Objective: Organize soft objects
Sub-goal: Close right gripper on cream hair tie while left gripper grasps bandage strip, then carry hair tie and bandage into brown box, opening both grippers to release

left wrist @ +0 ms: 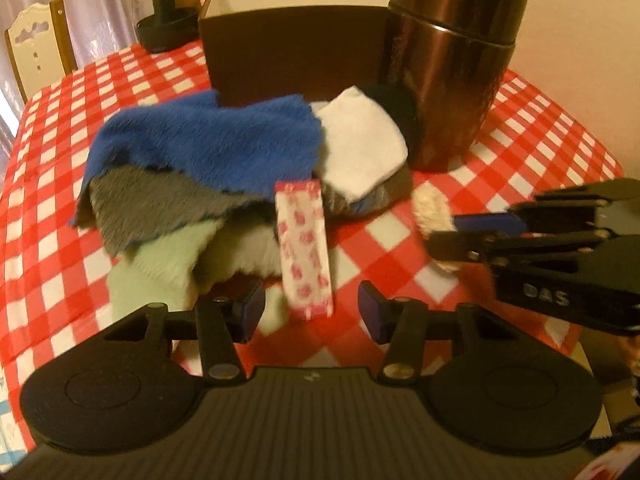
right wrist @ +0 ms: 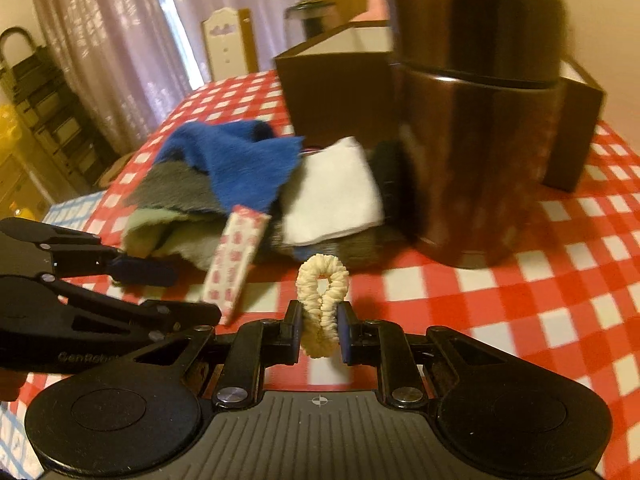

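Right gripper [right wrist: 320, 330] jaws pinch the cream scrunchie [right wrist: 321, 300]; springy, it could slip. Left gripper [left wrist: 311, 312] jaws open, empty.

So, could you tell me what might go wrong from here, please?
The right gripper pinches the cream scrunchie by one part of its loop; it might slip free in transit. The open left gripper straddles the patterned strip hanging off the fabric pile; pulling it could drag other pieces along.

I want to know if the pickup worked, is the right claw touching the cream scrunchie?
Touching. The right wrist view shows the right claw with both pads pressed against the cream scrunchie, squeezing its loop flat between them.
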`<state>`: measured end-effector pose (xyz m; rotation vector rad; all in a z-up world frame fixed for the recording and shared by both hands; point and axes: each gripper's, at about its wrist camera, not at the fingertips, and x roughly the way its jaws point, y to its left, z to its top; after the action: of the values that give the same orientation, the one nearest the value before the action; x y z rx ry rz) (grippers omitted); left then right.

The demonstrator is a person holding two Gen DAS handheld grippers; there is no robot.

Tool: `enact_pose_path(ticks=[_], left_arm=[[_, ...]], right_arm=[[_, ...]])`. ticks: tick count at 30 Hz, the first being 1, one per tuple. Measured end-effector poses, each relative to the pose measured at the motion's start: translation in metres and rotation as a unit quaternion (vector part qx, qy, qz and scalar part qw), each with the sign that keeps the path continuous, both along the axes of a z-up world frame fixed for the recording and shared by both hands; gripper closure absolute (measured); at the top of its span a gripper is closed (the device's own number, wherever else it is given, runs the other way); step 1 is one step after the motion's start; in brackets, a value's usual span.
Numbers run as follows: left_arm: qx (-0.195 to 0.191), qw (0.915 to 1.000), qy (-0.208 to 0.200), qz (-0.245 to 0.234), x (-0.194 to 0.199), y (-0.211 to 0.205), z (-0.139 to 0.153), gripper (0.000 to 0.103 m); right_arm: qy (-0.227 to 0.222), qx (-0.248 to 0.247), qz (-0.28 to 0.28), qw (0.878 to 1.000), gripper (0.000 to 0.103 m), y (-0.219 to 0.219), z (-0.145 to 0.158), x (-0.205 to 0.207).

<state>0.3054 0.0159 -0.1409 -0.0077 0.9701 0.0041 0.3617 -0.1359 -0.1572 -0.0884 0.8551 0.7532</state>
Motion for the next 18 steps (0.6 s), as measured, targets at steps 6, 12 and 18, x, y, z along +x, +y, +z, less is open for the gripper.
enact_pose_path(ticks=[6, 12, 18], left_arm=[[0.013, 0.9998, -0.004, 0.015, 0.026, -0.005, -0.007, 0.055], [0.024, 0.9993, 0.001, 0.030, 0.043, -0.006, -0.015, 0.068], [0.025, 0.9992, 0.003, 0.030, 0.043, -0.009, -0.014, 0.077]], right_arm=[[0.004, -0.004, -0.027, 1.000, 0.084, -0.023, 0.002, 0.009], [0.008, -0.001, -0.039, 0.999, 0.084, -0.041, 0.003, 0.018], [0.006, 0.004, -0.046, 0.999, 0.084, -0.067, 0.009, 0.026]])
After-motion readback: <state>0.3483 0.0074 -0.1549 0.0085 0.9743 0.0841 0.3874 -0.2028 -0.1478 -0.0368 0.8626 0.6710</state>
